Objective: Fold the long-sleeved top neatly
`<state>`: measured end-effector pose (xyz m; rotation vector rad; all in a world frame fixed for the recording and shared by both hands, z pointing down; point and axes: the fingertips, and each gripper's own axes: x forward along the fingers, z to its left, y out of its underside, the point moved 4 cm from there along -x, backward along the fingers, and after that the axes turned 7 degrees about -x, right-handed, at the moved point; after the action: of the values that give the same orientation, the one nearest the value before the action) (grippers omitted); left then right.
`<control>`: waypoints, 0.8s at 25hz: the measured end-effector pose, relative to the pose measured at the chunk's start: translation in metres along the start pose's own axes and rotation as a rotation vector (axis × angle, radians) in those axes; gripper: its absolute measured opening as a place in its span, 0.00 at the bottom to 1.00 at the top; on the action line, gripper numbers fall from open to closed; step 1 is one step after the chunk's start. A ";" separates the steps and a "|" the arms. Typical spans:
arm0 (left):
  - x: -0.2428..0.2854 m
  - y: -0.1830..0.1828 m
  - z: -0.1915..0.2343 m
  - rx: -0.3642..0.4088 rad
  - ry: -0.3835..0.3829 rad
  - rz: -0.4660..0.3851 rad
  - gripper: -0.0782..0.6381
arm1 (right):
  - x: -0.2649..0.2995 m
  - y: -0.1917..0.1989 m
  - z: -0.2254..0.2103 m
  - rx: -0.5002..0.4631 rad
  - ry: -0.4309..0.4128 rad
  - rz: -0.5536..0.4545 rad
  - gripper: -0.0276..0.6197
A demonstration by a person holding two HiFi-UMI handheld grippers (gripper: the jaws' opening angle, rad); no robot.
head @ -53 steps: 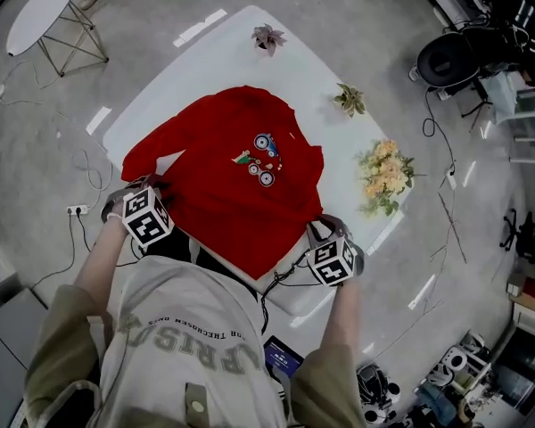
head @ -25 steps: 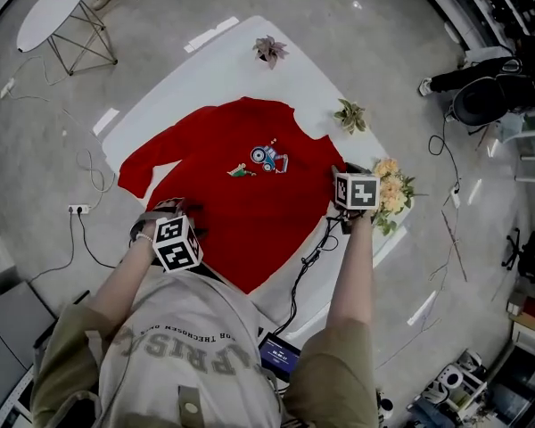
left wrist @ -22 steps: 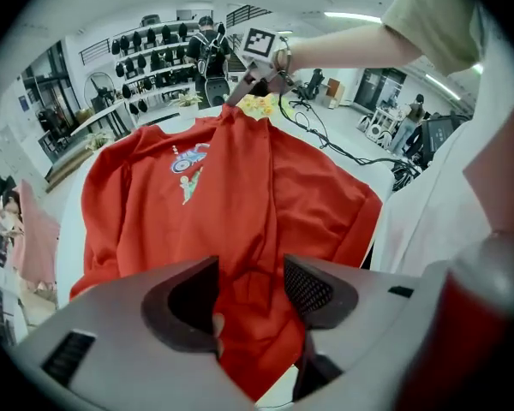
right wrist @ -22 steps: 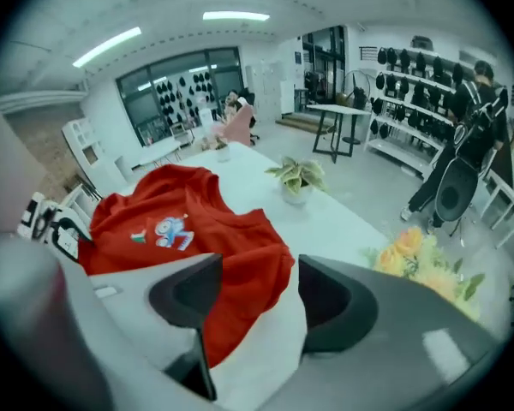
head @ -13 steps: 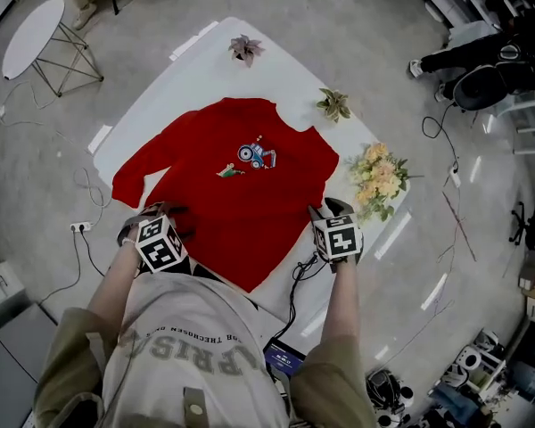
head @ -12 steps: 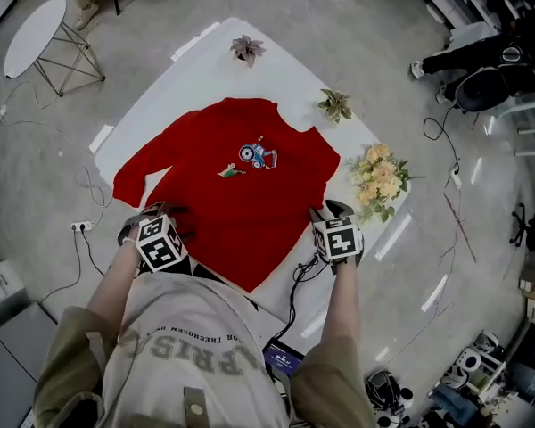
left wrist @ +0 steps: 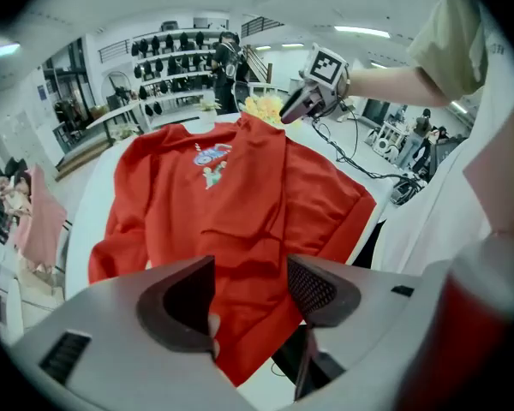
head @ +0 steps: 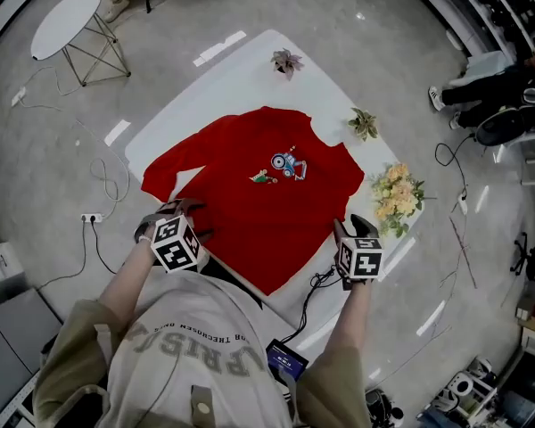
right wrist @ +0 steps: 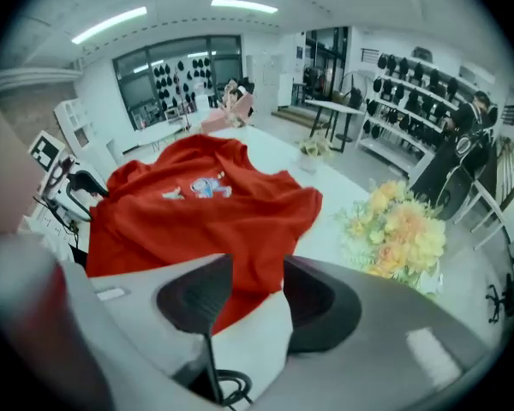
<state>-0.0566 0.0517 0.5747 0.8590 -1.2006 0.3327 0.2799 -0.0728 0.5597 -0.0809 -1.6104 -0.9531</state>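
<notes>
Nearest me, my left claw (head: 185, 217) hangs over the near left part of the long-sleeved top (head: 259, 203). Its jaws stand wide apart and have just been opening. Red cloth shows in the gap below them, but nothing is pinched. My right claw (head: 349, 230) hovers just beside the top's near right edge. Its jaws have also just been opening and stand apart, and between them I see the rim of the red cloth and the bare white desk (head: 241, 69), with no grip there either. So I hold nothing at this moment.

The top lies print upward on the desk. Its near hem corner points at me between the two claws, and its body stretches away from both. I judge the folding barely begun, since the body is laid out flat and not yet doubled. The left sleeve (head: 165, 172) is spread out sideways beyond my left claw. On my right no sleeve sticks out; it looks turned in along that side, though I cannot tell whether it lies over or under the body. As I read it, what is left is to bring the left sleeve in, fold the sides, then double the body up from the hem.

Farther off, past the collar (head: 290, 114), small plants (head: 364, 123) stand on the desk, apart from the cloth. A yellow bouquet (head: 394, 199) stands near the right shoulder.
</notes>
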 end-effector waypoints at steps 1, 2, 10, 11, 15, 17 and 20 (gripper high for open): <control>-0.010 0.006 0.008 -0.013 -0.024 -0.020 0.48 | -0.011 -0.011 0.011 0.010 -0.005 -0.044 0.33; -0.021 0.014 0.017 -0.025 -0.048 -0.032 0.48 | -0.019 -0.022 0.026 0.011 -0.022 -0.082 0.33; -0.071 0.087 0.100 -0.012 -0.113 -0.027 0.48 | 0.008 -0.108 0.239 -0.156 -0.310 -0.171 0.35; -0.072 0.094 0.108 0.005 -0.110 -0.021 0.48 | 0.018 -0.118 0.267 -0.187 -0.338 -0.164 0.35; -0.068 0.120 0.132 0.096 -0.088 0.025 0.48 | 0.047 -0.149 0.364 -0.294 -0.414 -0.132 0.35; -0.062 0.129 0.139 0.142 -0.058 0.048 0.48 | 0.062 -0.158 0.398 -0.346 -0.430 -0.109 0.35; -0.050 0.135 0.141 0.198 -0.007 0.059 0.48 | 0.086 -0.161 0.432 -0.452 -0.402 -0.045 0.35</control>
<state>-0.2565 0.0468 0.5983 0.9972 -1.2149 0.5029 -0.1735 0.0457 0.5648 -0.5807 -1.7307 -1.3874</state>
